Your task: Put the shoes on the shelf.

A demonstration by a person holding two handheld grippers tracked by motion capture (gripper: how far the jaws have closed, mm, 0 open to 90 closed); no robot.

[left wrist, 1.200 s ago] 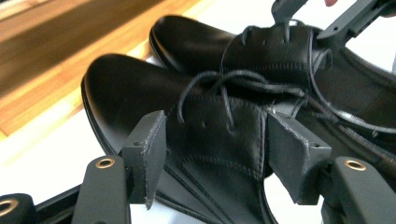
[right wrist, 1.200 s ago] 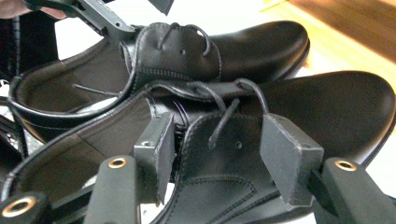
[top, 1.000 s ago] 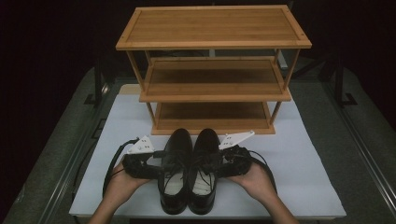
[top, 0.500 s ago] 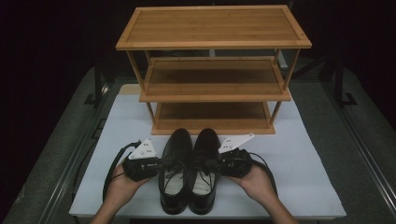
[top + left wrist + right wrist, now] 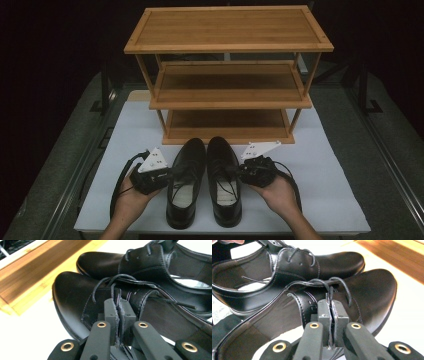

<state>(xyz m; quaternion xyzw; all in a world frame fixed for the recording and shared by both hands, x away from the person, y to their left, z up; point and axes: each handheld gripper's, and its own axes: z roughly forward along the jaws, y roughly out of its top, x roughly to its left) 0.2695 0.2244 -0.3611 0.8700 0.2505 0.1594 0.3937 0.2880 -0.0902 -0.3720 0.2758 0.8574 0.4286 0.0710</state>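
High view: left tongs (image 5: 167,175) and right tongs (image 5: 241,172), each freshly clamped on its own black shoe's (image 5: 186,182) side flap.

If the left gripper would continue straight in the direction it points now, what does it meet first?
The left gripper is already shut on the side flap of the left shoe and points across it. Straight on, it would probably meet the right shoe beside it, though depth is hard to judge.

Black leather shoes (image 5: 205,182), honey-brown wooden rack (image 5: 227,75), white mat (image 5: 325,175), dark grey table (image 5: 395,150)
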